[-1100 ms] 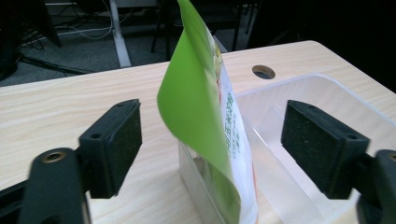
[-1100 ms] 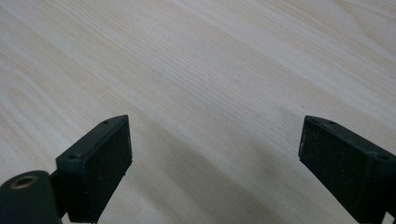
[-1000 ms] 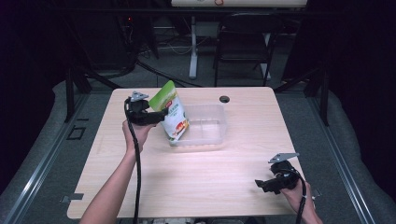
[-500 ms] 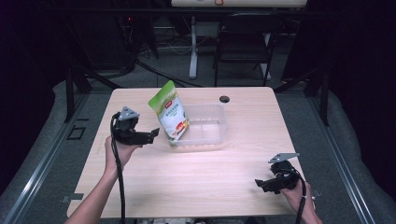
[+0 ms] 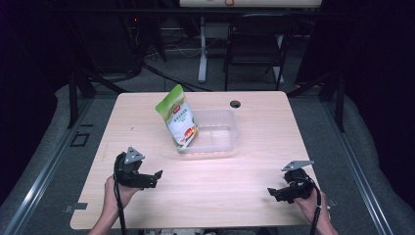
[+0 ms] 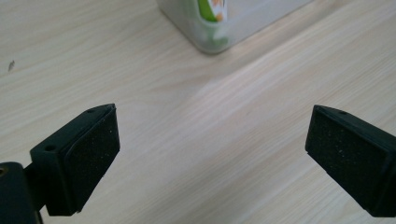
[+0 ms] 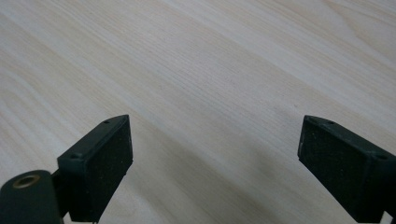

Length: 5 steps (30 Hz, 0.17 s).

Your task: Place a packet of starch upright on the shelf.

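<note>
Left claw (image 5: 155,175) sits low over the near-left part of the desk (image 5: 254,161), its jaws spread wide with nothing between them; they have just been opening, and bare wood shows between its black pads (image 6: 91,161) in the left gripper view. Beyond it, toward the middle of the desk, a green and white pouch (image 5: 177,116) stands tilted in the left end of a clear plastic tray (image 5: 215,139), leaning to the left over the tray's rim. A small dark hole (image 5: 235,104) lies in the desk behind the tray. At the near-right corner, well apart from the tray, the right claw (image 5: 274,192) rests in the person's hand, jaws wide apart and empty above plain wood.
</note>
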Available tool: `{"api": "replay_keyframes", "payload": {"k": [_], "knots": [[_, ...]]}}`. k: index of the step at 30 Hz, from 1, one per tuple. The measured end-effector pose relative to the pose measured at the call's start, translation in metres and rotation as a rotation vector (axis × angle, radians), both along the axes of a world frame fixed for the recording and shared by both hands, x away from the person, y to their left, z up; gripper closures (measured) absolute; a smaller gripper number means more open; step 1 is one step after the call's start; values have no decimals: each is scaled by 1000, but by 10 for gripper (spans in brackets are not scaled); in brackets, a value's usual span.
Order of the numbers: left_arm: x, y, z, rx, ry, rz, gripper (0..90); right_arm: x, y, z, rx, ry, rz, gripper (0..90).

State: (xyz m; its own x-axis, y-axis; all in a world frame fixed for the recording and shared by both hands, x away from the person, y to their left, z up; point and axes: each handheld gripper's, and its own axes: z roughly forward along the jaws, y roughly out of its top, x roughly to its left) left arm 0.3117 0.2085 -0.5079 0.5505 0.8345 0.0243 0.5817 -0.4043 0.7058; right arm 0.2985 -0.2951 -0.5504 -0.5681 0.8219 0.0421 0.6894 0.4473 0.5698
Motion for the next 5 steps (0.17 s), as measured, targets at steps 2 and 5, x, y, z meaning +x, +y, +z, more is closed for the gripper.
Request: {"api": "replay_keyframes", "payload": {"k": [2,5], "knots": [[2,2,-4,-28,12,-2,30,-1,0,1,-5,-11,-6,99],[7,2,-7,-9,5,1,26,-2,0,1,-13,-15,0,95]]}}
